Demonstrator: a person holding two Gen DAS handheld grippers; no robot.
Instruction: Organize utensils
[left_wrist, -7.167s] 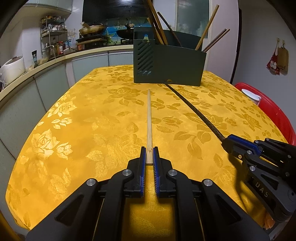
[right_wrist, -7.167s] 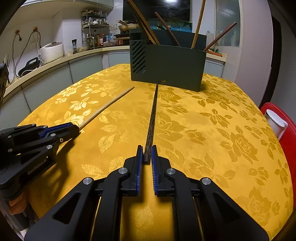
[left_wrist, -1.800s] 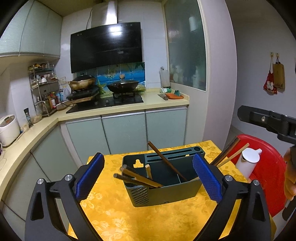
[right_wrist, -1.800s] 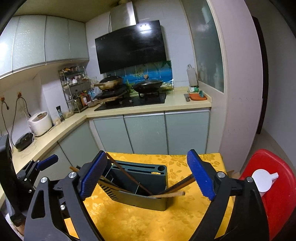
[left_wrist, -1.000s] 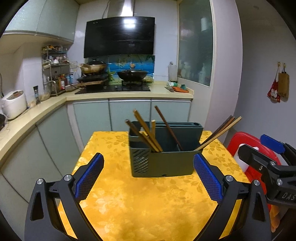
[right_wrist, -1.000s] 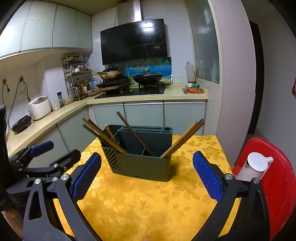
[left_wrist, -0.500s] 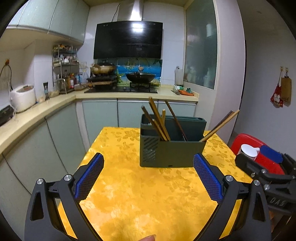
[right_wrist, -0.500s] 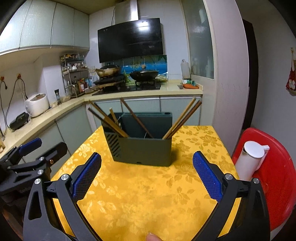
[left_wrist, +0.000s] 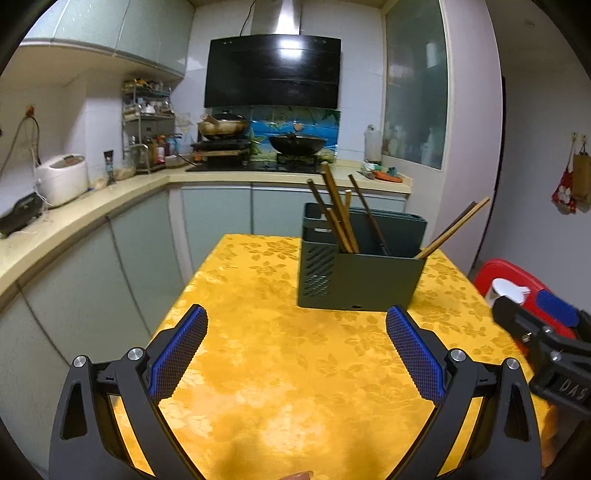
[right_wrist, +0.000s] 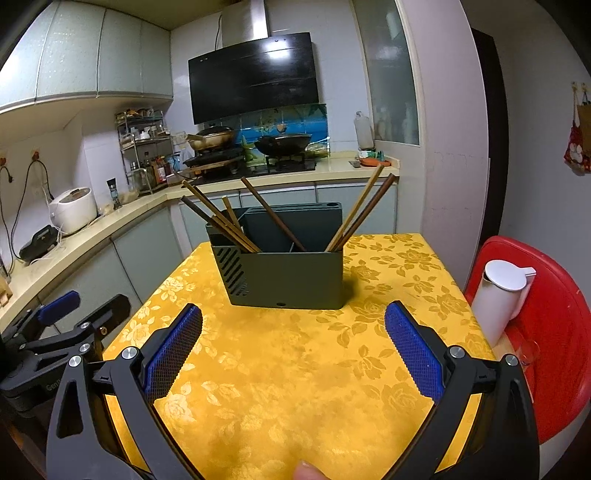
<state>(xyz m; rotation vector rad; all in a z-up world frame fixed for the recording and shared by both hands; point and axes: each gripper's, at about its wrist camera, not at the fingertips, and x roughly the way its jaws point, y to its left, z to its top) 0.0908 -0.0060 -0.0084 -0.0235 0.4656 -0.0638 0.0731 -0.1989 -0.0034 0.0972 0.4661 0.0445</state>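
Observation:
A dark green utensil holder (left_wrist: 360, 278) (right_wrist: 291, 275) stands on the yellow flowered tablecloth (left_wrist: 295, 369) (right_wrist: 295, 369), at its far half. Several wooden chopsticks (left_wrist: 338, 214) (right_wrist: 364, 208) lean in its compartments, some to the left, a pair to the right. My left gripper (left_wrist: 295, 354) is wide open and empty, held above the table's near edge. My right gripper (right_wrist: 293, 350) is also wide open and empty, beside it. The right gripper shows at the right edge of the left wrist view (left_wrist: 546, 347); the left gripper shows at the left edge of the right wrist view (right_wrist: 59, 332).
A red chair (right_wrist: 554, 332) with a white jug (right_wrist: 498, 295) stands right of the table. Kitchen counters (left_wrist: 92, 214) with a rice cooker (left_wrist: 61, 179) run along the left and back. A stove with pans (left_wrist: 258, 140) is behind the holder.
Both grippers, shut on chopsticks lying on the table 7 s ago, are now open and empty; those chopsticks are off the table. Over the last second both pulled back and lower from the holder.

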